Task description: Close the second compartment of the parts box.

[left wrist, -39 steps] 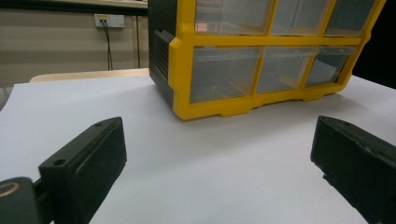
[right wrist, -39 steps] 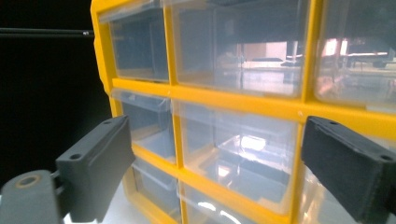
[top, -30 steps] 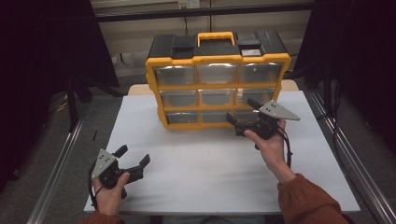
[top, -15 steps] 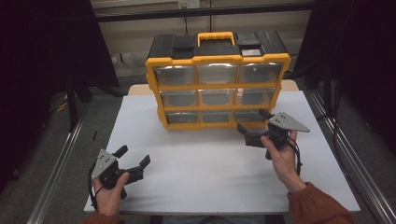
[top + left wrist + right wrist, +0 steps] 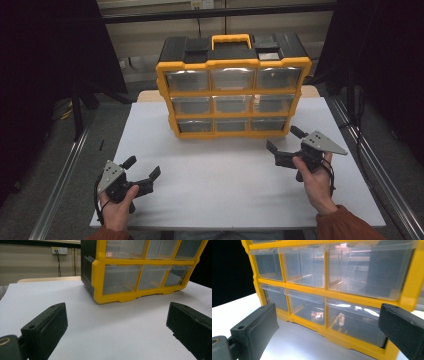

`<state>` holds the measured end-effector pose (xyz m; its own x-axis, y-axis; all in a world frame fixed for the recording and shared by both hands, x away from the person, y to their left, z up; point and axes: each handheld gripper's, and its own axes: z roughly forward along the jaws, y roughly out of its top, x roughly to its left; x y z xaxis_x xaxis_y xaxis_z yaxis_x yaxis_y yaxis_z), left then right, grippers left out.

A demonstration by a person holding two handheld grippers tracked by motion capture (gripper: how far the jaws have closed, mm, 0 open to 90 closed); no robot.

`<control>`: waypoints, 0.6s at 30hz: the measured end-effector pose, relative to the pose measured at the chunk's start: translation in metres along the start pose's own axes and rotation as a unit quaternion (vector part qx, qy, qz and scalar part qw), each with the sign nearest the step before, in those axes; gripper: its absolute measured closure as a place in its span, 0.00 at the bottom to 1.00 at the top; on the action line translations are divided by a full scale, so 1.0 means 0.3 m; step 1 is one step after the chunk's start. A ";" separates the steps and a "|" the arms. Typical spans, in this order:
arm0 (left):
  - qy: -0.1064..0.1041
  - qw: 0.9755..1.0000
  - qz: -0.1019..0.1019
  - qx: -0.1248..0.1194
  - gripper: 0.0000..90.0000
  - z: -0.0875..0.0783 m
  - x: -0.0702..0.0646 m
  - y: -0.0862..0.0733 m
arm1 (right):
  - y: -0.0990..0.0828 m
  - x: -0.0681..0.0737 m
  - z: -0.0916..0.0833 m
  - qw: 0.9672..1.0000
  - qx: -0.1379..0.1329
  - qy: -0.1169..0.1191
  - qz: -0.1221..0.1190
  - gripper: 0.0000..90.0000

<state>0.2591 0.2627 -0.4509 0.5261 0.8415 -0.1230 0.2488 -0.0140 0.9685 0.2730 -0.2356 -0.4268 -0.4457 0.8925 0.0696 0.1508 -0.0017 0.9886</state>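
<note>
A yellow and black drawer cabinet [image 5: 233,85] with three rows of clear drawers stands at the back middle of the white table [image 5: 225,185]. All its drawers look shut. My right gripper [image 5: 282,139] hovers open just in front of the cabinet's lower right corner, not touching it. In the right gripper view the clear drawers [image 5: 352,320] sit close ahead between the wide-apart jaws of the right gripper [image 5: 329,326]. My left gripper [image 5: 143,167] is held open near the table's front left, with nothing in it. From the left gripper view, the left gripper [image 5: 117,323] faces the cabinet's left corner [image 5: 98,277] from farther away.
A black carry lid with a yellow handle [image 5: 230,40] tops the cabinet. Metal rails [image 5: 60,170] run along both sides of the table. A wall socket [image 5: 59,250] is on the wall behind. Bare table stretches between the two grippers.
My right gripper has drawn back from the cabinet's lower right drawer, toward the person and a little to the right. The left gripper has stayed where it was.
</note>
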 end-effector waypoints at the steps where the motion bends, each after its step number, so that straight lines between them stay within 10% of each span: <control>1: -0.001 1.000 0.003 0.000 0.04 -0.001 0.000 0.000 | 0.001 -0.002 -0.007 1.000 -0.001 -0.002 0.000 0.02; 18: 0.000 1.000 0.005 0.004 0.04 -0.005 -0.006 0.001 | -0.041 -0.066 -0.152 0.999 0.007 -0.042 -0.001 0.02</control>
<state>0.2568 0.2620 -0.4501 0.5281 0.8416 -0.1129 0.2501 -0.0271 0.9678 0.2397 -0.2737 -0.4342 -0.3707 0.9271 0.0551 0.1631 0.0066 0.9866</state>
